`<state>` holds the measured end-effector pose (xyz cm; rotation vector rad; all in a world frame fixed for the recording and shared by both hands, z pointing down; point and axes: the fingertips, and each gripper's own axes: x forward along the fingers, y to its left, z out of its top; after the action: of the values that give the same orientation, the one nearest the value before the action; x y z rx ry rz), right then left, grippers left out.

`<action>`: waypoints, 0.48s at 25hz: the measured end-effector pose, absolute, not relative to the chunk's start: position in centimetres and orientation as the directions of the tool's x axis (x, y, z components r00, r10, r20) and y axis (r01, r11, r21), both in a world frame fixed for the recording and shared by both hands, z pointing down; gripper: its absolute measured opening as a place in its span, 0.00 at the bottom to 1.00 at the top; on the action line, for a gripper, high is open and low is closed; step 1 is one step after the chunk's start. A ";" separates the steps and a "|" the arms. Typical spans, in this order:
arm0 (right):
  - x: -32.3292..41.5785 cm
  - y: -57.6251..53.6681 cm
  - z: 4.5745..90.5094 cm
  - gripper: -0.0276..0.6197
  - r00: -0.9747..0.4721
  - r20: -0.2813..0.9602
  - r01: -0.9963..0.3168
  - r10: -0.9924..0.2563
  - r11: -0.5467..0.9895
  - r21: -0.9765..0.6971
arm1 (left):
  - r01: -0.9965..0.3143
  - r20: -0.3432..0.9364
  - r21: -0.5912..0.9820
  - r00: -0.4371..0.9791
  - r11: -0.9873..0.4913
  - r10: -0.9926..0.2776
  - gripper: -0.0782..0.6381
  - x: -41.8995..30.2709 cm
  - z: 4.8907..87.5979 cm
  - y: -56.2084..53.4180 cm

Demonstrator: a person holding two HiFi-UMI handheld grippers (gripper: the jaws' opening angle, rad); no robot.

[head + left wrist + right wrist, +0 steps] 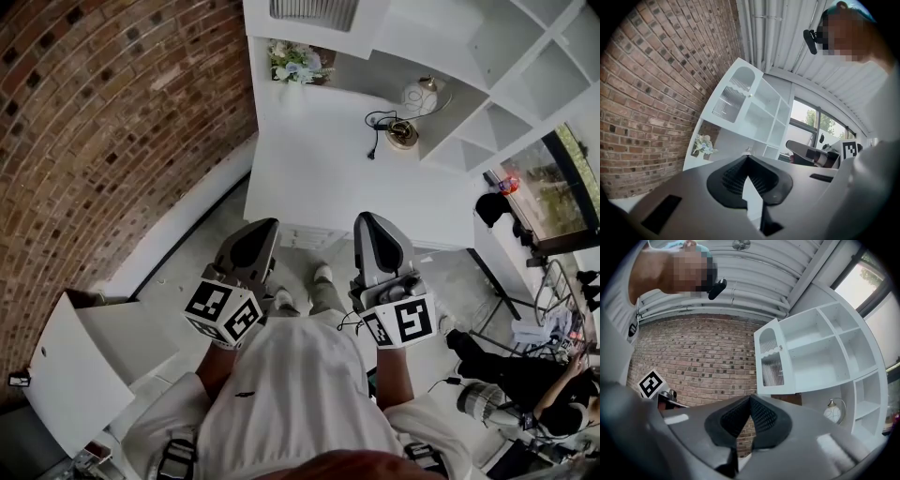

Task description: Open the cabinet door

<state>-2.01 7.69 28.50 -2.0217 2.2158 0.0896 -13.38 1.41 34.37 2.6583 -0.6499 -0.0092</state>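
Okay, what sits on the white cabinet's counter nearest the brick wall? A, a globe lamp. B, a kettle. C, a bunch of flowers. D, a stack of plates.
C: the flowers stand at the end of the counter by the brick wall, while the globe lamp sits toward the open shelves.

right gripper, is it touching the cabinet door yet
Apart. In the right gripper view the right gripper is shut on nothing, and the cabinet door stands well beyond its tips across open air.
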 end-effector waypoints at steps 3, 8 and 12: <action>-1.5 7.1 28.9 0.05 -0.093 -0.141 -0.993 -0.986 0.101 -0.054 | -0.444 0.087 0.383 0.891 -0.810 -0.446 0.12 -12.9 34.5 1.1; 0.3 5.8 29.4 0.05 -0.094 -0.145 -0.991 -0.985 0.107 -0.080 | -0.457 0.096 0.387 0.884 -0.801 -0.458 0.12 -11.5 34.9 0.0; 2.0 4.4 29.2 0.05 -0.089 -0.158 -0.990 -0.983 0.105 -0.090 | -0.458 0.100 0.375 0.884 -0.806 -0.457 0.12 -9.9 34.5 -1.5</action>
<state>1.96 4.42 29.24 -1.9894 2.1945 0.0589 -9.88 -1.48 34.54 2.6592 -0.6737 0.0067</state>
